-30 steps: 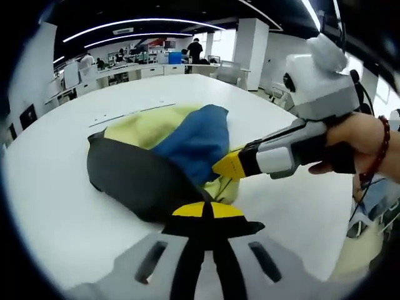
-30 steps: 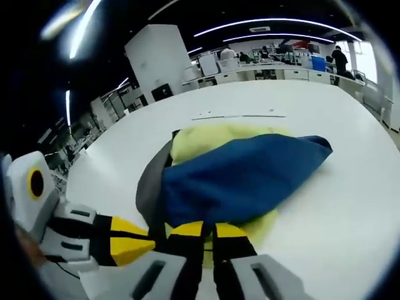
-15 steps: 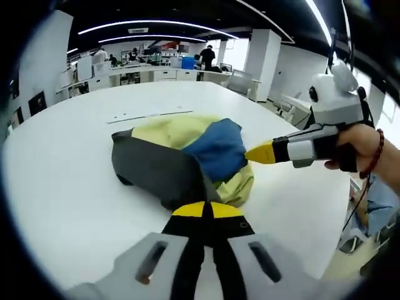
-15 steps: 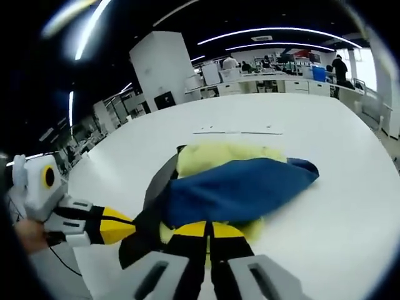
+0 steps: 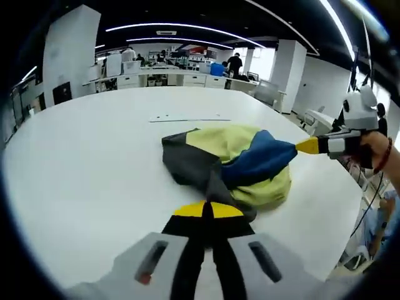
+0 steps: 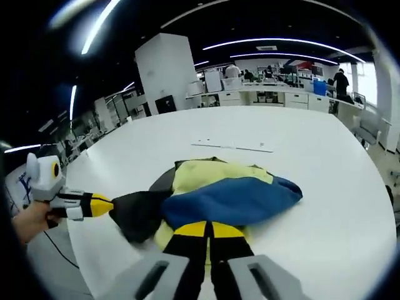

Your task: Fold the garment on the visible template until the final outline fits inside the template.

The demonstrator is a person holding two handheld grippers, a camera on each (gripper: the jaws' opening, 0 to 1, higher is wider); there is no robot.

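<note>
Garment (image 5: 231, 162) (yellow, blue, dark grey panels) lies bunched near middle of white counter (image 5: 81, 175), stretched betw. the two tongs. Left gripper view: left tongs (image 5: 207, 211) clenched on the dark grey corner at garment's near edge; right tongs (image 5: 306, 145) come in from the right, yellow tip touching the blue panel's far end, gripped by a hand (image 5: 375, 149). Right gripper view: right tongs (image 6: 209, 229) clenched at near edge of garment (image 6: 225, 197), where blue meets yellow; left tongs (image 6: 100, 204) at left, tip on the dark grey flap, a hand (image 6: 28, 220) behind. Thin line marks on counter (image 6: 325, 162) beyond garment; template outline not clear.
</note>
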